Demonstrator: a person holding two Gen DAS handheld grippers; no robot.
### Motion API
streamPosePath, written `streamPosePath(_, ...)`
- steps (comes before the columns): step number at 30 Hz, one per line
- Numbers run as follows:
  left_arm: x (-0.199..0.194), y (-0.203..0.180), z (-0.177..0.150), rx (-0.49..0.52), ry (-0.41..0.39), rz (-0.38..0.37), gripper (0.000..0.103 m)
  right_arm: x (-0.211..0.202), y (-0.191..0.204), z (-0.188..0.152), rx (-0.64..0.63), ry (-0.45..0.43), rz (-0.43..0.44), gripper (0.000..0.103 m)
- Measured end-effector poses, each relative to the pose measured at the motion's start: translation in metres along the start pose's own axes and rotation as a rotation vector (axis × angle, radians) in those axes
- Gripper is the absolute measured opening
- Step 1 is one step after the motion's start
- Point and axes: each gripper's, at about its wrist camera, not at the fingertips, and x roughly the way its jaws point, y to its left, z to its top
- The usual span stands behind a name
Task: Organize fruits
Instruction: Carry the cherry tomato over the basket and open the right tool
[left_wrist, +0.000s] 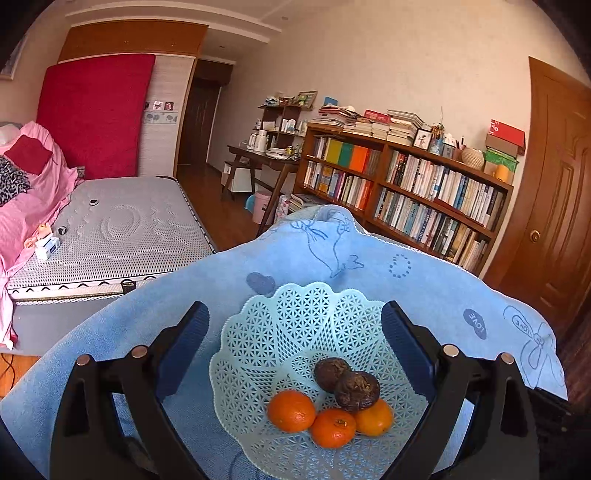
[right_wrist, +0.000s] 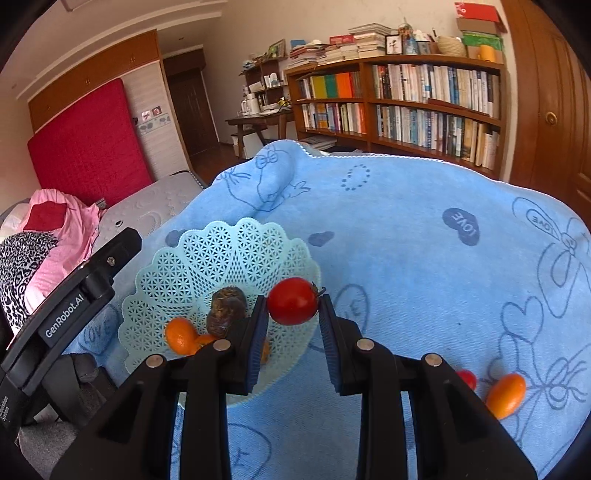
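Observation:
A pale green lattice basket (left_wrist: 280, 332) (right_wrist: 221, 251) rests on a blue towel (left_wrist: 424, 288) (right_wrist: 406, 229). Inside lie three oranges (left_wrist: 291, 410) (right_wrist: 180, 335) and two dark brown wrinkled fruits (left_wrist: 356, 391) (right_wrist: 226, 308). My left gripper (left_wrist: 295, 325) hovers open over the basket with nothing between its fingers. My right gripper (right_wrist: 293, 306) is shut on a red tomato (right_wrist: 293, 301), held above the basket's right rim. On the towel to the right lie a small red tomato (right_wrist: 467, 378) and an oval orange fruit (right_wrist: 505, 395).
A grey mattress (left_wrist: 122, 229) with pink bedding (left_wrist: 33, 206) lies to the left. A wooden bookshelf (left_wrist: 406, 184) (right_wrist: 399, 107) and door (left_wrist: 554, 192) stand behind. The left gripper's black body (right_wrist: 70, 306) shows at the left of the right wrist view.

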Motion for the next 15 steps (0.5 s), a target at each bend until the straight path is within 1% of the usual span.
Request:
streamPosePath(4,0.004,0.009,0.0,-0.031,0.01,0.013,0.099,0.011,0.008,0.003,-0.002,0.009,0.008,0.031)
streamPosePath(5,0.005,0.01,0.0,-0.032,0.015,0.013,0.099,0.011,0.007,0.003,0.003,0.006,0.008,0.034)
streamPosePath(6,0.007,0.01,-0.001,-0.033,0.022,0.011,0.099,0.011,0.006,0.002,0.01,0.003,0.007,0.041)
streamPosePath(8,0.008,0.01,-0.001,-0.039,0.027,0.004,0.099,0.008,0.0,0.0,0.028,-0.01,-0.008,0.047)
streamPosePath(15,0.005,0.006,-0.004,-0.041,0.025,-0.014,0.1,-0.004,-0.035,-0.011,0.115,-0.034,-0.075,0.054)
